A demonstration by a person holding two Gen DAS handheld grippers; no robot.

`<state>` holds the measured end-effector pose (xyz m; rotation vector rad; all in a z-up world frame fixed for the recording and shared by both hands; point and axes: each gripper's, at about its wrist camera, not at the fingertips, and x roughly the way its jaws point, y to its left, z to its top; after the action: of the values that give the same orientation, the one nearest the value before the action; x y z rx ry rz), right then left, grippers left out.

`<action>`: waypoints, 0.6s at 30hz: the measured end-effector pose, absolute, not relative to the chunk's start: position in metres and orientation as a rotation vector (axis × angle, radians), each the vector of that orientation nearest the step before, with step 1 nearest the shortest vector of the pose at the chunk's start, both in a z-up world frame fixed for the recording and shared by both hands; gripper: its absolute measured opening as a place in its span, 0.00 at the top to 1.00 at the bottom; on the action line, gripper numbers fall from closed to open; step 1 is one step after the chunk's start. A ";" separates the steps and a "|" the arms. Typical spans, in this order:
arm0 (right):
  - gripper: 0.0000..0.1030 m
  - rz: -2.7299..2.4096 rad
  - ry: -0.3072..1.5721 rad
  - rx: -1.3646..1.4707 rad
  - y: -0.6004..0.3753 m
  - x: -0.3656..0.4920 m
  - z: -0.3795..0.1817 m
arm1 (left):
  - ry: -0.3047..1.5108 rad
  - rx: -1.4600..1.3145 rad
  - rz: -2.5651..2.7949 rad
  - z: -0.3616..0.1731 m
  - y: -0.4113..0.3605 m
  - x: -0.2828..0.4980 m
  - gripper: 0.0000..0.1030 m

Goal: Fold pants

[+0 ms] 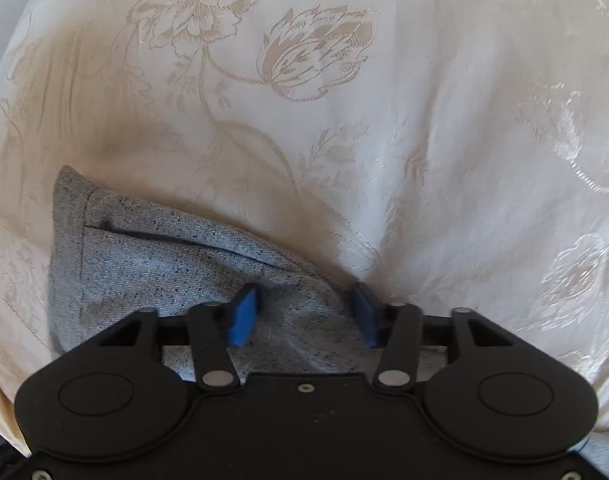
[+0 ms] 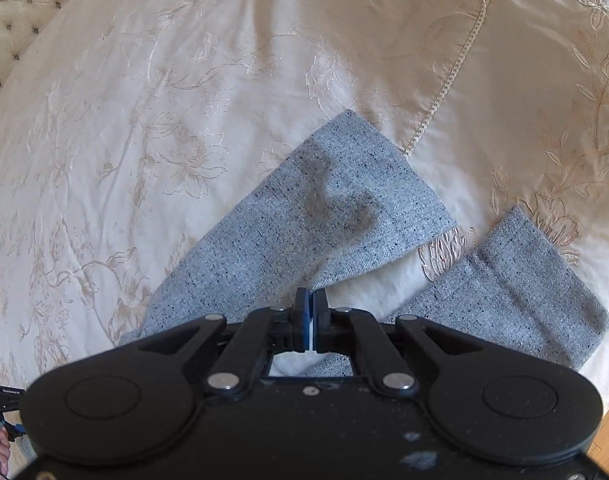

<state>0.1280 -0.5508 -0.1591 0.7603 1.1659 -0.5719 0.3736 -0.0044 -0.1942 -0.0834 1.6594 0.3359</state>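
Pants point(image 2: 344, 216) lie spread on bedspread point(image 2: 144, 120), left gripper point(image 1: 306, 304) held open over fabric, right gripper point(image 2: 309, 308) closed, apparently empty; grasping is judged next.

My left black two-finger gripper with blue pads point(image 1: 306, 312) has its jaws spread wide. My right black two-finger gripper point(image 2: 309, 312) has its pads pressed together.
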 end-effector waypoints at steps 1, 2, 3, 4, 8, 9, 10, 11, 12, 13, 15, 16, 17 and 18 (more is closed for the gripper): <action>0.98 -0.570 1.162 0.765 -0.551 0.129 -0.159 | 1.642 -0.123 0.344 -0.190 0.001 0.374 0.66; 0.98 -0.566 1.160 0.767 -0.552 0.132 -0.158 | 1.625 -0.145 0.350 -0.184 0.005 0.373 0.80; 0.98 -0.564 1.154 0.770 -0.553 0.134 -0.157 | 1.604 -0.163 0.350 -0.177 0.008 0.371 0.83; 0.98 -0.562 1.145 0.775 -0.554 0.138 -0.155 | 1.573 -0.185 0.345 -0.166 0.012 0.368 0.85; 0.98 -0.526 1.088 0.778 -0.559 0.158 -0.137 | 1.412 -0.232 0.313 -0.110 0.027 0.341 0.86; 0.98 -0.511 1.075 0.768 -0.559 0.163 -0.131 | 1.358 -0.245 0.301 -0.092 0.031 0.329 0.86; 0.98 -0.494 1.059 0.757 -0.558 0.169 -0.124 | 1.298 -0.262 0.282 -0.070 0.035 0.315 0.86; 0.98 -0.473 1.036 0.751 -0.558 0.172 -0.114 | 1.239 -0.276 0.258 -0.050 0.039 0.298 0.86; 0.98 -0.451 1.010 0.749 -0.557 0.174 -0.103 | 1.181 -0.290 0.238 -0.031 0.041 0.282 0.86; 0.98 -0.432 0.983 0.751 -0.556 0.173 -0.092 | 1.131 -0.306 0.220 -0.016 0.046 0.261 0.86; 0.98 -0.390 0.904 0.752 -0.555 0.161 -0.064 | 1.044 -0.351 0.193 0.005 0.058 0.213 0.86; 0.98 -0.371 0.867 0.748 -0.554 0.150 -0.052 | 1.012 -0.379 0.192 0.009 0.066 0.187 0.85; 0.98 -0.356 0.841 0.739 -0.552 0.137 -0.041 | 1.001 -0.393 0.199 0.005 0.071 0.164 0.85; 0.98 -0.353 0.835 0.727 -0.550 0.122 -0.033 | 1.015 -0.407 0.218 -0.006 0.078 0.138 0.85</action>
<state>0.1223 -0.5503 -0.0328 0.7273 0.8353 -0.3534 0.1381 0.0779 -0.0062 -0.4065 1.0148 0.2184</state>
